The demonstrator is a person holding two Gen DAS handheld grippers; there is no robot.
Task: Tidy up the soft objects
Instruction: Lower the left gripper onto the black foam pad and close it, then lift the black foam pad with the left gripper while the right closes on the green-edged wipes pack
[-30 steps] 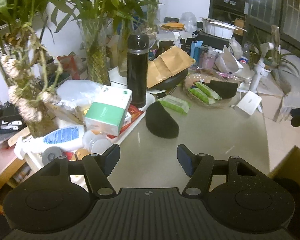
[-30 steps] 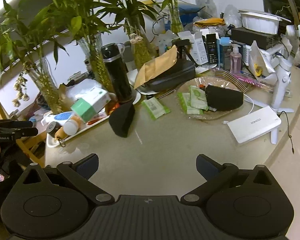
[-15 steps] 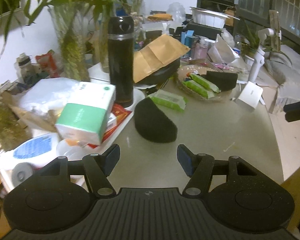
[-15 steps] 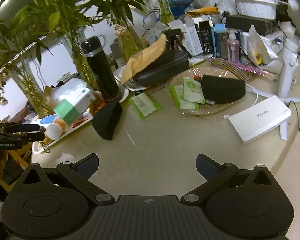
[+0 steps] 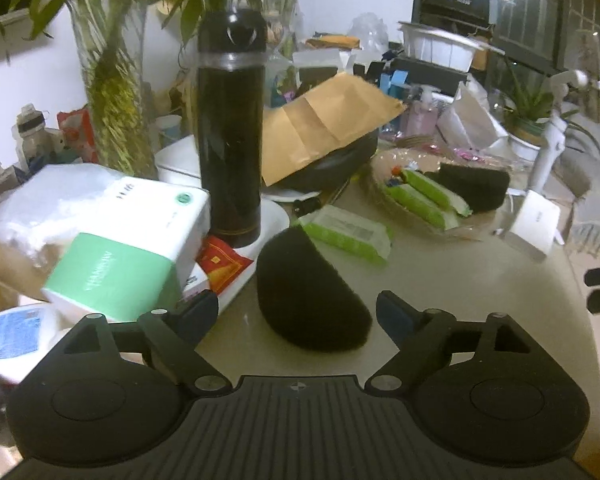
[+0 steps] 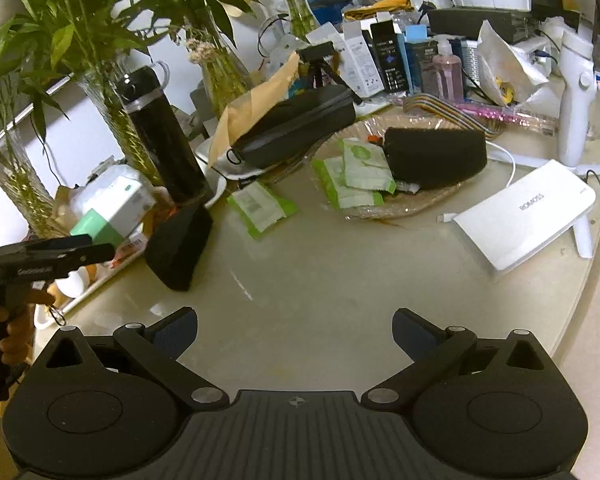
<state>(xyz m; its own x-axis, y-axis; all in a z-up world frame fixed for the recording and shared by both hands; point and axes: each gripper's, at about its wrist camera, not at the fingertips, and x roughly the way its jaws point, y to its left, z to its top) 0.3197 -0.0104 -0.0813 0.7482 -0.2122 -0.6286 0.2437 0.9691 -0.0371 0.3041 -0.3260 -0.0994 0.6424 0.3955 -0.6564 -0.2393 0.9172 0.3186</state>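
Observation:
A black half-round foam sponge point(image 5: 312, 292) lies on the pale table just ahead of my left gripper point(image 5: 298, 314). Its near end sits between the fingertips and the pads do not press it. The jaws are opening. In the right wrist view the same sponge point(image 6: 180, 248) lies left of centre, with the left gripper point(image 6: 102, 249) beside it. A second black sponge point(image 6: 436, 156) rests in a clear plate point(image 6: 440, 196) with green wipe packets point(image 6: 360, 172). One more wipe packet point(image 6: 260, 208) lies on the table. My right gripper point(image 6: 294, 332) hangs open over bare table, holding nothing.
A tall black flask point(image 5: 230, 132), a green and white tissue box point(image 5: 128, 248) and a white tray crowd the left. Glass vases with bamboo stand behind. A white power bank point(image 6: 524, 220) sits near the table's right edge. A person's hand point(image 6: 12, 340) holds the left gripper.
My left gripper has come forward and down to the black sponge and its jaws have widened. The right gripper has sunk closer to the table.

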